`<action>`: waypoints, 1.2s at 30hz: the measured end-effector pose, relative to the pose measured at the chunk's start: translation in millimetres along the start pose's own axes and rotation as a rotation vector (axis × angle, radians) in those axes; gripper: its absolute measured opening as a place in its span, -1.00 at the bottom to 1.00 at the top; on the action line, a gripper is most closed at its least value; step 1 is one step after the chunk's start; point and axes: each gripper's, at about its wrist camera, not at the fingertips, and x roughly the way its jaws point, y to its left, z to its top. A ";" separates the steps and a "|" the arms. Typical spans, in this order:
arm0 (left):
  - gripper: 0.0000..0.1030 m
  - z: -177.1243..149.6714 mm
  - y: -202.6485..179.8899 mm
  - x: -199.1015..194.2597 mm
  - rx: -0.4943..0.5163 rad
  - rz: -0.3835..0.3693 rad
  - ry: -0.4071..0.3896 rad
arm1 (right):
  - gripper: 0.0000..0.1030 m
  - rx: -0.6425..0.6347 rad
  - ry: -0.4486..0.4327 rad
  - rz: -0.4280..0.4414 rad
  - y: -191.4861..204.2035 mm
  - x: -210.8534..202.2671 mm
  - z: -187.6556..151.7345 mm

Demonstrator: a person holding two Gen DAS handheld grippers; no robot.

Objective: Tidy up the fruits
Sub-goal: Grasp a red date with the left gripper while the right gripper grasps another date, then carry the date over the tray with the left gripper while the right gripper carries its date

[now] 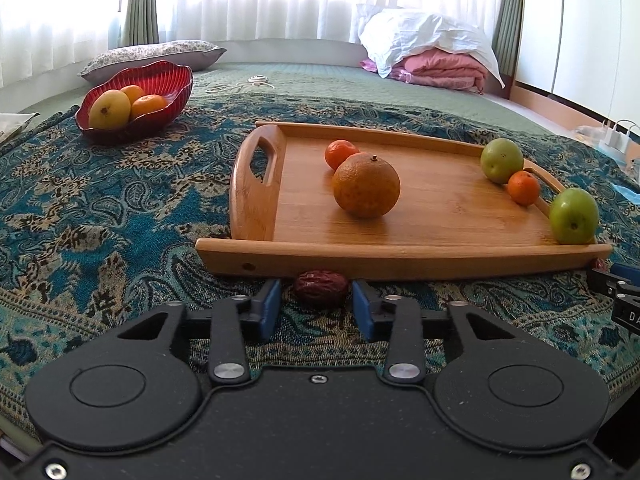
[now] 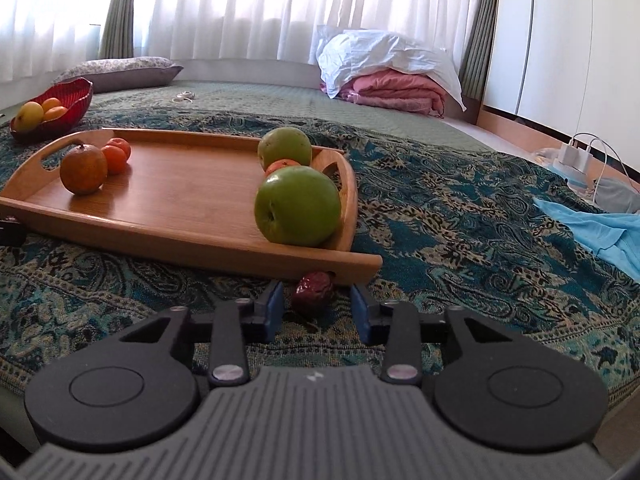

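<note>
- Home bedroom; everything was set out on a bed (image 1: 320, 80) with a green quilted cover.
- Teal paisley throw (image 1: 100, 200) was spread over the bed's near part.
- Floral pillow (image 1: 152, 54) lay at the far left; folded pink blanket (image 1: 440, 68) with a white pillow (image 1: 420, 36) on top at the far right.
- Sheer white curtains (image 1: 260, 0) with green drapes (image 1: 140, 0) covered a bright window behind.
- White wardrobe doors (image 2: 560, 60) stood at right; charger and cables (image 2: 576, 152) beside the bed.
- Wooden tray (image 1: 400, 258) and red bowl (image 1: 160, 80) of fruit sat on the throw.
</note>
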 end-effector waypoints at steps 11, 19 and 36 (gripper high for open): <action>-0.47 0.1 -3.1 -2.6 0.011 0.001 -0.024 | -0.51 0.017 0.013 -0.008 -0.5 4.6 4.4; -0.47 5.2 -12.4 -17.8 0.040 -0.002 -0.069 | -0.54 -0.001 -0.022 0.022 5.1 -10.0 6.3; -0.47 47.5 -18.6 -19.0 0.034 -0.018 -0.119 | -0.53 -0.081 -0.148 0.144 48.6 -18.0 51.6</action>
